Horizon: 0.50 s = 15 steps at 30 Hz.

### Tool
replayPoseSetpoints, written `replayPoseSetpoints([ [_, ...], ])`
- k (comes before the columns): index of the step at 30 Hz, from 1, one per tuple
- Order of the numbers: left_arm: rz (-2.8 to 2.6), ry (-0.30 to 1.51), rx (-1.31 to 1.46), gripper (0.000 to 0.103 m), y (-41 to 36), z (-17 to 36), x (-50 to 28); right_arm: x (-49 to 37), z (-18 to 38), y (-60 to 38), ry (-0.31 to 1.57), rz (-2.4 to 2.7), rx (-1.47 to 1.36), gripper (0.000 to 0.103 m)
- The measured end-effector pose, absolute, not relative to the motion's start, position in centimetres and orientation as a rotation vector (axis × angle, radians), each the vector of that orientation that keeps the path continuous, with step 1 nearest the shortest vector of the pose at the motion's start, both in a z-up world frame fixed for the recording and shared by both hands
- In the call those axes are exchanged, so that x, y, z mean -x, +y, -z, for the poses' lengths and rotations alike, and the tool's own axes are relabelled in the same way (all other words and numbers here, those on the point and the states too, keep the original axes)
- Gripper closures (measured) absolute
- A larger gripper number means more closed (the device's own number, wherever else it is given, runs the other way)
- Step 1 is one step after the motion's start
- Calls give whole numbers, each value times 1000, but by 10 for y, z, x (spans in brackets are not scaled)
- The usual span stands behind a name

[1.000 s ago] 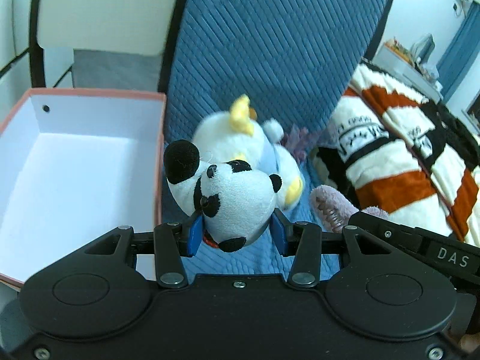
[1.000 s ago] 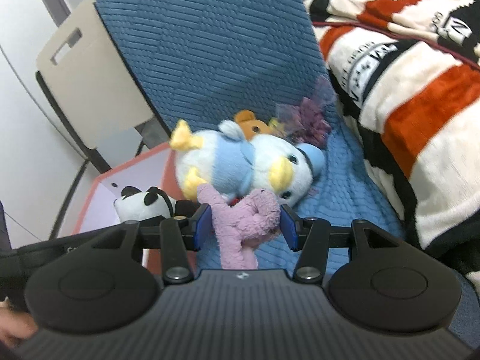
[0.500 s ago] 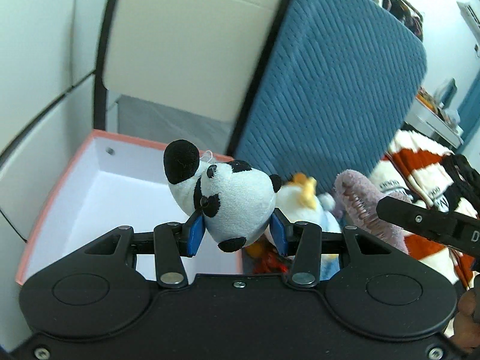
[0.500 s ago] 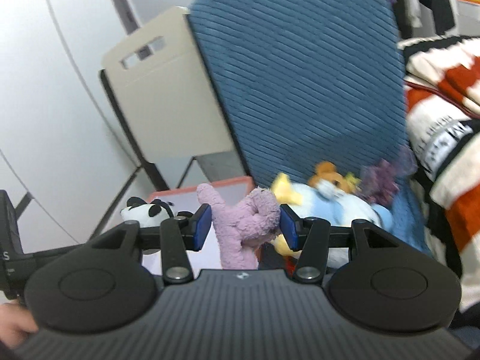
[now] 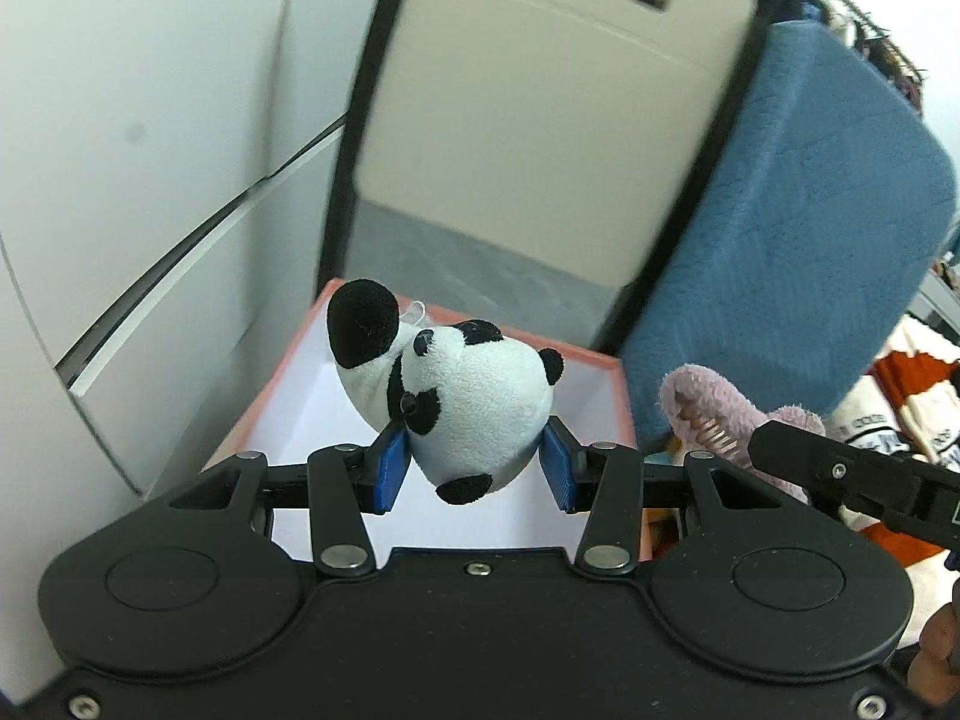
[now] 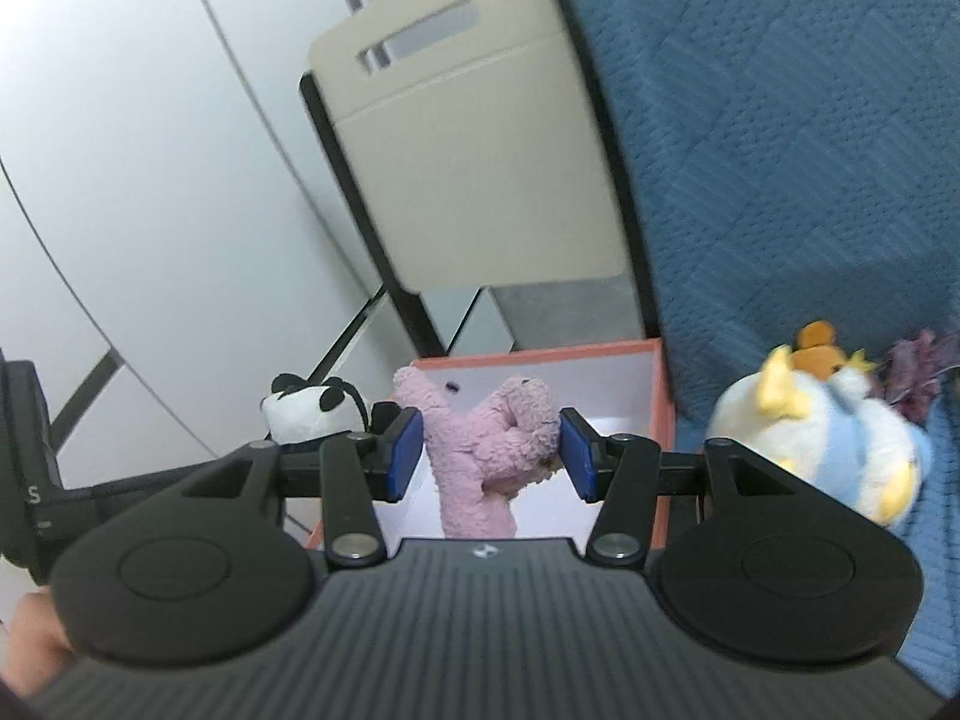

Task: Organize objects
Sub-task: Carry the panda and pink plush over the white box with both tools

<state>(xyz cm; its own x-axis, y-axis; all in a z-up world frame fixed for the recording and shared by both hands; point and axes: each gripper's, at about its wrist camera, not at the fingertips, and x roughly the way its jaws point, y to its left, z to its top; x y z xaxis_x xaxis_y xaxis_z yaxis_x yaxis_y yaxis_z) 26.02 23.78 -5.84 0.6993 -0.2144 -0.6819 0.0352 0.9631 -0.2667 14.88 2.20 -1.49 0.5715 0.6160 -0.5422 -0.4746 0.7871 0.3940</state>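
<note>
My left gripper (image 5: 474, 471) is shut on a black-and-white panda plush (image 5: 462, 396) and holds it above the open pink box (image 5: 618, 396) with a white inside. My right gripper (image 6: 489, 456) is shut on a pink plush (image 6: 480, 438) and holds it over the same pink box (image 6: 657, 414). The pink plush (image 5: 714, 414) and the right gripper's arm show at the right of the left wrist view. The panda (image 6: 303, 411) shows at the left of the right wrist view.
A white, blue and yellow penguin plush (image 6: 834, 438) lies on the blue ribbed cushion (image 6: 780, 138) with an orange plush (image 6: 816, 339) and a purple item (image 6: 918, 372) behind it. A beige chair back (image 5: 540, 120) stands behind the box. A striped blanket (image 5: 900, 396) lies right.
Both grippers have lifted and swung left with their plush toys, from over the blue cushion to above the pink box. The penguin plush stayed on the cushion.
</note>
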Motion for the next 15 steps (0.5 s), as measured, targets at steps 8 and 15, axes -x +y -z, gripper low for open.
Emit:
replayPoseSetpoints([
  [8,118,873,242,59,264,108,-284,-156,56,65,806,-653,-152,50],
  [15,103,966,215,59,275,149,-287,-168,98,86,899,-626,-125,50],
])
